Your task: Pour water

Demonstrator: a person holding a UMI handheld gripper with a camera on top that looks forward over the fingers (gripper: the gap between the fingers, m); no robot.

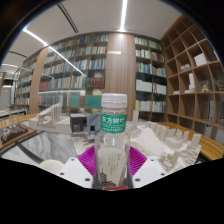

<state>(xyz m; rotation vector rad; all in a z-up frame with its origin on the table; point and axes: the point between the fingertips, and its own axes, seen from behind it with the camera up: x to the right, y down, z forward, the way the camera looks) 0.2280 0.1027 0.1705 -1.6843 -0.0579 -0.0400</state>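
The gripper [113,168] is holding a water bottle [113,140] upright, jaws clamped on its 2 sides. It is lifted, cap on. Next, I think, it needs a cup to tip into.

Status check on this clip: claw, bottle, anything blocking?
Claw shut on water bottle, pink pads pressing both sides. Bottle upright, white cap on, lifted. Nothing in the way ahead; bookshelves far behind.

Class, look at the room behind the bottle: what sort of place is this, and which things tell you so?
Probably a library or reading room. Tall bookshelves full of books line the back wall, with open wooden shelving alongside. The gripper holds a water bottle.
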